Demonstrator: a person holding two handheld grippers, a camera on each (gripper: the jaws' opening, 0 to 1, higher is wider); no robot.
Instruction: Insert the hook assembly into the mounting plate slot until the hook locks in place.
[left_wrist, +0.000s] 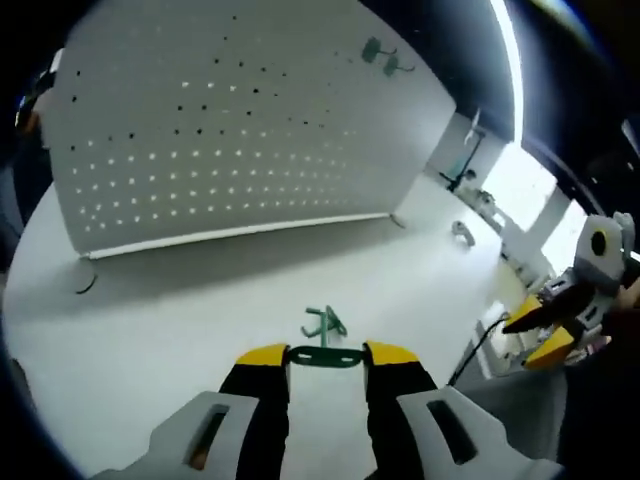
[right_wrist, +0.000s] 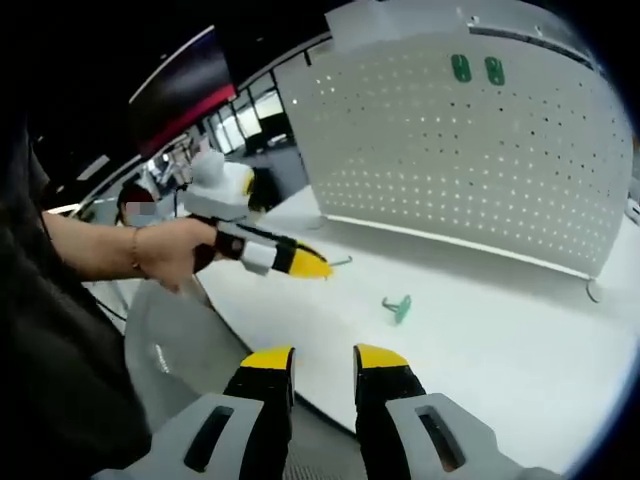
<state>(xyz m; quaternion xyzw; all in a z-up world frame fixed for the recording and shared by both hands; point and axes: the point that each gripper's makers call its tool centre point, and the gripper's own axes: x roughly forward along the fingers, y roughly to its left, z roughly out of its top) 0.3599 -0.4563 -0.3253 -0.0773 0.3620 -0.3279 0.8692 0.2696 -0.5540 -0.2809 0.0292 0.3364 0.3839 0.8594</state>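
A white perforated mounting board (left_wrist: 230, 130) stands upright at the back of the white table (left_wrist: 150, 330). One green hook (left_wrist: 385, 55) hangs near its top right. My left gripper (left_wrist: 325, 355) is shut on a green hook piece (left_wrist: 325, 357) held crosswise between the yellow fingertips, low over the table. A second green hook (left_wrist: 323, 322) lies on the table just ahead of it. In the right gripper view the board (right_wrist: 470, 140) carries two green pieces (right_wrist: 460, 68). The loose hook (right_wrist: 398, 307) lies mid-table. My right gripper (right_wrist: 322, 360) is open and empty at the table's near edge.
A hand (right_wrist: 170, 250) holds the left gripper (right_wrist: 310, 265) over the table's left edge. A small metal hook (left_wrist: 462, 232) and a dark ring (left_wrist: 85, 285) lie near the board's two ends. The right gripper (left_wrist: 545, 330) hovers off the table's right side.
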